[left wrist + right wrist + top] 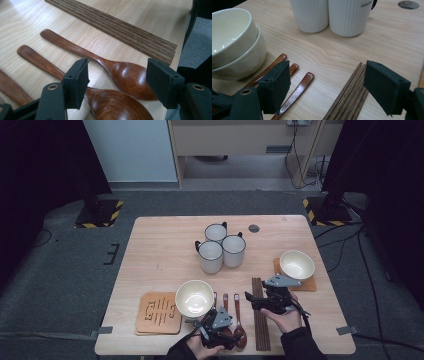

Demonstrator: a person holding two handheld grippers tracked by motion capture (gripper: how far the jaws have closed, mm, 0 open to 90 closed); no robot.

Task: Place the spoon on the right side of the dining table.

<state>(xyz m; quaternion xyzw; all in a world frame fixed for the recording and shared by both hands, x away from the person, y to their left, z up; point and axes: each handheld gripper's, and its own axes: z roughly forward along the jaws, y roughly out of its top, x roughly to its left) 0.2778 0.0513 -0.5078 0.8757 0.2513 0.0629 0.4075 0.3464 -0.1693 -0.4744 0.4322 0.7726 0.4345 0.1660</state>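
Observation:
Three brown wooden spoons (234, 320) lie side by side at the table's front, left of a bundle of dark chopsticks (260, 312). My left gripper (231, 336) hovers open over the spoon bowls. In the left gripper view its jaws straddle the nearest two spoons (125, 75) without touching them, and the chopsticks (112, 25) lie beyond. My right gripper (252, 301) is open just above the chopsticks' far end. In the right gripper view the spoon handles (297, 92) and chopsticks (352, 95) sit between its jaws, apart from the pads.
Two stacked cream bowls (194, 297) stand left of the spoons, beside wooden coasters (159, 312). Another bowl (297, 264) rests on a coaster at the right. Three white mugs (221, 247) cluster mid-table. The table's front edge (225, 353) is close.

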